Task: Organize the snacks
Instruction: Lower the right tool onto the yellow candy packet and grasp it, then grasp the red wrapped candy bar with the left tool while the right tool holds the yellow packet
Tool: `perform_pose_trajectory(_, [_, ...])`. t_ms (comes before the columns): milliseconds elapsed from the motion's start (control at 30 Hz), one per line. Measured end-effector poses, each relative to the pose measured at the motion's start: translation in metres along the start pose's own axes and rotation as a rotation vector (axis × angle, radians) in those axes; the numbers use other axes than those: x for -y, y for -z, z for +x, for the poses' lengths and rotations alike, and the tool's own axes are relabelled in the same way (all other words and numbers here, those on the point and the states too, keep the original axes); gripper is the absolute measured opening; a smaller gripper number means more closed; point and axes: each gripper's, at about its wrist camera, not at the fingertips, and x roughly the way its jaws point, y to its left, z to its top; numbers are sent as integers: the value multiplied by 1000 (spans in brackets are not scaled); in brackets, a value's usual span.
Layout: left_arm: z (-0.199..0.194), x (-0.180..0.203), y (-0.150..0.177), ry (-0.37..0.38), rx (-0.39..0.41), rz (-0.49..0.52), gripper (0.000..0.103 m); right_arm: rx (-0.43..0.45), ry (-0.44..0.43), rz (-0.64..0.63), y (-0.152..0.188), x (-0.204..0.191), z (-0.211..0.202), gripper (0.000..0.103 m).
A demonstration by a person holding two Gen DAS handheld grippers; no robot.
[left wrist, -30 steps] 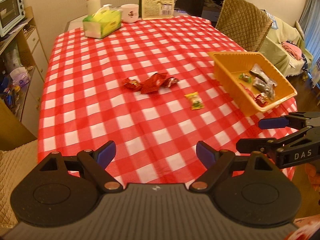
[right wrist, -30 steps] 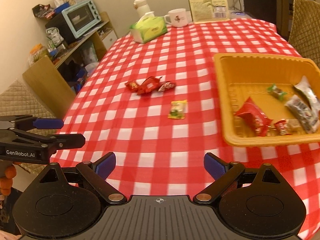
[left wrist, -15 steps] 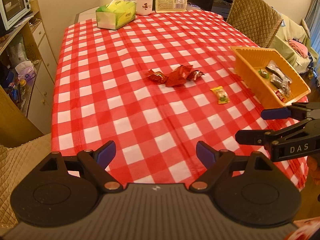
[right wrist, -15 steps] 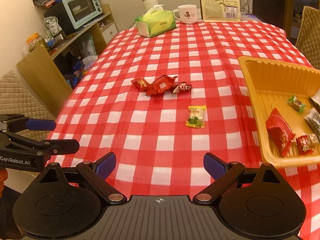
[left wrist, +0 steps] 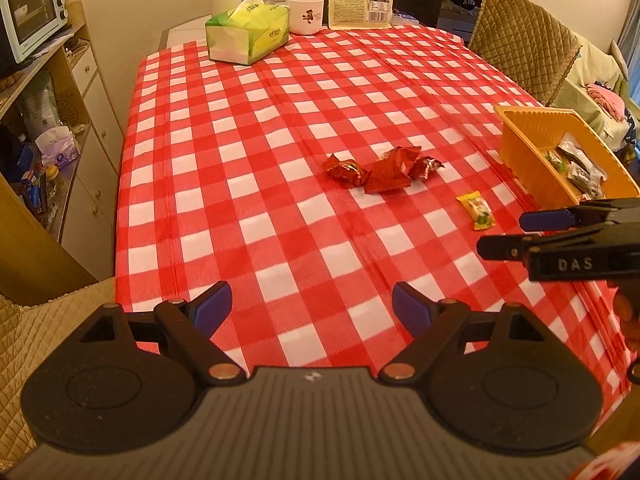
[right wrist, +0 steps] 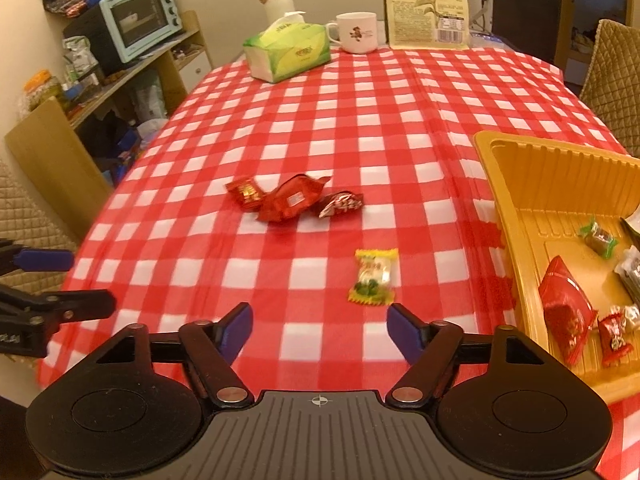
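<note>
Four loose snacks (right wrist: 294, 202) on checked tablecloth (right wrist: 360, 120); orange tray (right wrist: 520, 184) beside.

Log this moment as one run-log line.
left gripper open, empty | right gripper closing, empty | yellow candy just ahead | three red snacks on cloth | tray part-filled

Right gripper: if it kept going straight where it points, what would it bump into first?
Probably the yellow-green candy, lying just ahead of the right gripper, whose jaws are closing with nothing between them. Depth is unclear; it might meet the tablecloth first.

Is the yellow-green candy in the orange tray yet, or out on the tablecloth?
Out: the yellow-green candy lies on the tablecloth, apart from the orange tray.
</note>
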Motion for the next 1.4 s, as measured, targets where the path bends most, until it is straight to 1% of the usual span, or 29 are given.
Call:
perform_pose_trajectory(167, [7, -4, -6, -10, 5, 2, 86, 15, 40, 9, -10, 7, 17, 59])
perform_pose_trajectory(300, [12, -7, -11, -15, 7, 3, 86, 13, 77, 12, -17, 12, 31, 48])
perform_pose_trajectory(500, [18, -9, -16, -14, 6, 5, 86, -1, 111, 19, -20, 19, 45, 41])
perform_pose_trajectory(633, [22, -7, -19, -10, 6, 12, 86, 7, 125, 0, -20, 17, 48, 38])
perform_pose_trajectory(667, [22, -7, -20, -10, 7, 15, 86, 8, 129, -5, -20, 16, 49, 36])
perform_pose_trajectory(700, [23, -6, -20, -9, 8, 17, 86, 8, 135, -13, -20, 15, 49, 30])
perform_pose_trajectory(733, [24, -5, -22, -7, 10, 20, 86, 9, 140, -24, -20, 14, 49, 26])
perform_pose_trajectory(767, [25, -4, -23, -5, 12, 23, 86, 10, 141, -34, -19, 14, 49, 24])
perform_pose_trajectory(967, [32, 5, -31, 12, 19, 55, 84, 7, 116, -42, -17, 16, 47, 22])
perform_pose_trajectory(1000, [33, 7, -33, 16, 22, 63, 81, 11, 111, -38, -18, 17, 44, 22])
perform_pose_trajectory(1133, [40, 16, -45, 39, 37, 98, 79, 42, 95, -15, -23, 19, 32, 22])
perform_pose_trajectory(1233, [48, 23, -57, 72, 47, 124, 75, 67, 90, 3, -28, 23, 21, 22])
perform_pose_trajectory(1300, [55, 29, -65, 97, 47, 139, 69, 84, 90, 14, -31, 25, 14, 22])
perform_pose_trajectory(1400, [68, 38, -76, 120, 43, 165, 65, 103, 91, 33, -35, 31, 3, 22])
